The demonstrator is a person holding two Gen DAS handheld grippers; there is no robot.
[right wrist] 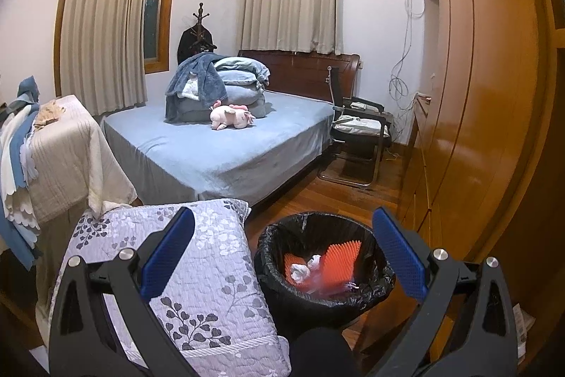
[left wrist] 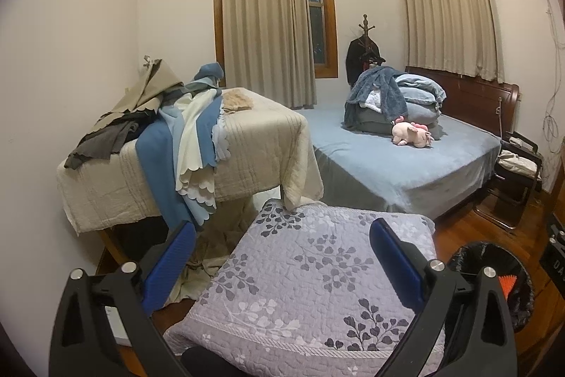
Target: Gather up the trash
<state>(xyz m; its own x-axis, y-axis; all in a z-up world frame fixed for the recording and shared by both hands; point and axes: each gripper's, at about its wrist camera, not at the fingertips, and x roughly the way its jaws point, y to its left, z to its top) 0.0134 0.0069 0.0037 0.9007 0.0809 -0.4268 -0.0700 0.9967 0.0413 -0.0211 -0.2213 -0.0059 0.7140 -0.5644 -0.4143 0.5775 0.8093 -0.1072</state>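
A trash bin [right wrist: 323, 297] lined with a black bag stands on the wood floor, right of a purple floral quilted surface [right wrist: 197, 271]. Inside lie crumpled white paper [right wrist: 304, 269] and an orange ridged item [right wrist: 337, 260]. My right gripper [right wrist: 282, 235] is open and empty, held above and in front of the bin. My left gripper [left wrist: 282, 249] is open and empty over the floral quilt [left wrist: 300, 285]. The bin's rim [left wrist: 494, 257] shows at the right edge of the left wrist view.
A table [left wrist: 247, 143] draped in beige cloth with piled fabrics stands left. A blue bed [right wrist: 226, 143] holds folded blankets and a pink plush toy [right wrist: 231, 117]. A black chair [right wrist: 360, 136] and a wooden wardrobe [right wrist: 476, 94] stand right.
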